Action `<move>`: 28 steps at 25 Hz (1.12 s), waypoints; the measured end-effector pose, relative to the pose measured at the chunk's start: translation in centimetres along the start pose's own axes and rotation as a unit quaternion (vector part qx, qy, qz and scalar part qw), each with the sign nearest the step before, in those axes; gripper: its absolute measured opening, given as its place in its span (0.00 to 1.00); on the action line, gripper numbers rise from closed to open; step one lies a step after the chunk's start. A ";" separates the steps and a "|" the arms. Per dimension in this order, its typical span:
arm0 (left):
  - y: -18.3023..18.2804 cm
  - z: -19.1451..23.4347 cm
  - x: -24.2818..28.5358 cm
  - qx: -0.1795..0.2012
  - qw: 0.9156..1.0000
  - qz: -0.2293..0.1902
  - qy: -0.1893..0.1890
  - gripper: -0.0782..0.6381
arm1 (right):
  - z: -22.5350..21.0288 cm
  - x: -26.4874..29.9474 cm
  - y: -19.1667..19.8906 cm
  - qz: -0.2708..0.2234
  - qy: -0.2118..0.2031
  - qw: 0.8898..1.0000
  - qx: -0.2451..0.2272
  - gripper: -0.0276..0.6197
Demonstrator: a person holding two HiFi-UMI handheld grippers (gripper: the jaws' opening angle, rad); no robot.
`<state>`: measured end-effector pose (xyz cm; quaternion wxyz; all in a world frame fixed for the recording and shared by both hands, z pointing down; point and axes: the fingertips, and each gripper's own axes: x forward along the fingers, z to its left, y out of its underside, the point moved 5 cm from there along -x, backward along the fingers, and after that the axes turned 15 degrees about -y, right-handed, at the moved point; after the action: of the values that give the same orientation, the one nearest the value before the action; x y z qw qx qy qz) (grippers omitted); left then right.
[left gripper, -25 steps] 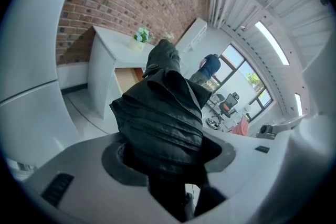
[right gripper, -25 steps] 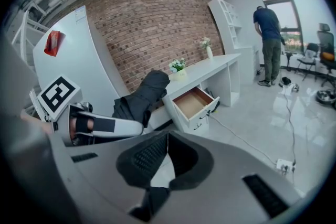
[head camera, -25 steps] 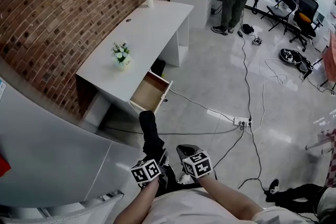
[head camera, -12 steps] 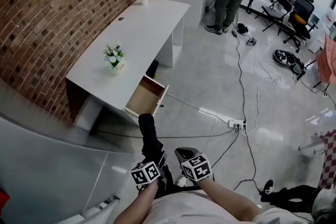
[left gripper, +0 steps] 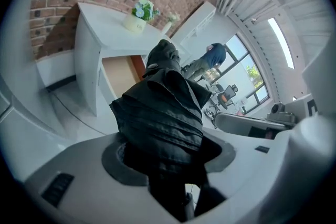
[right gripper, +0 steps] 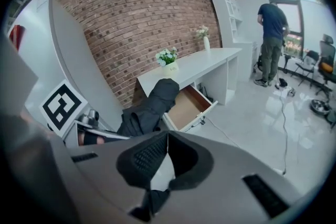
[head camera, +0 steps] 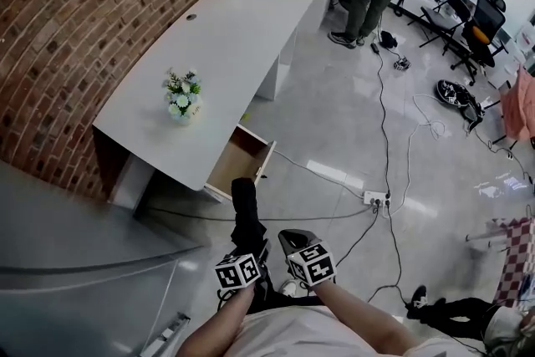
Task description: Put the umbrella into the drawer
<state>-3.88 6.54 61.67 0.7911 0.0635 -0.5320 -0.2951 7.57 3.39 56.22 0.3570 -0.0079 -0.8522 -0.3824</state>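
We are mid-carry: the left gripper [head camera: 253, 253] clamps its jaws on the folded black umbrella [head camera: 245, 211], held in the air well short of the open drawer [head camera: 237, 172]. The right gripper [head camera: 292, 241] has its jaws together on nothing. Next, we judge, comes the approach — then lowering the umbrella inside.

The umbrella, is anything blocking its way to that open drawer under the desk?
Nothing visible does. The umbrella, held in the left gripper, points toward the drawer, which is pulled open and looks empty inside. Only floor lies between them.
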 end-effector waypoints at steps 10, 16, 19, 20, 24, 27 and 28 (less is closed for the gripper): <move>-5.3 1.4 5.0 -0.010 0.999 0.035 0.022 0.46 | -2.1 3.1 -5.0 0.020 0.037 0.999 -0.008 0.07; -6.2 0.9 6.4 -0.034 0.998 0.039 0.018 0.46 | -3.5 4.3 -6.7 0.030 0.029 0.999 -0.022 0.07; -6.0 0.3 7.3 -0.052 0.998 0.041 0.011 0.46 | -4.4 4.8 -6.9 0.039 0.010 0.999 -0.030 0.07; -6.1 0.1 7.7 -0.060 0.997 0.040 0.007 0.46 | -4.9 5.0 -6.9 0.044 0.003 0.998 -0.034 0.07; -5.9 -0.4 9.4 -0.100 0.994 0.046 -0.024 0.46 | -7.1 5.0 -7.2 0.068 -0.012 0.997 -0.045 0.07; -6.5 -0.6 10.9 -0.118 0.990 0.056 -0.050 0.46 | -8.9 5.6 -7.9 0.085 -0.022 0.994 -0.062 0.07; -6.8 -0.5 11.4 -0.122 0.989 0.058 -0.058 0.46 | -9.5 6.0 -8.0 0.092 -0.026 0.993 -0.069 0.07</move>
<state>-3.21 -5.22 67.87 0.7764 -0.0817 -0.5399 -0.3145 6.55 -10.06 59.06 0.3673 -0.1207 -0.8284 -0.4053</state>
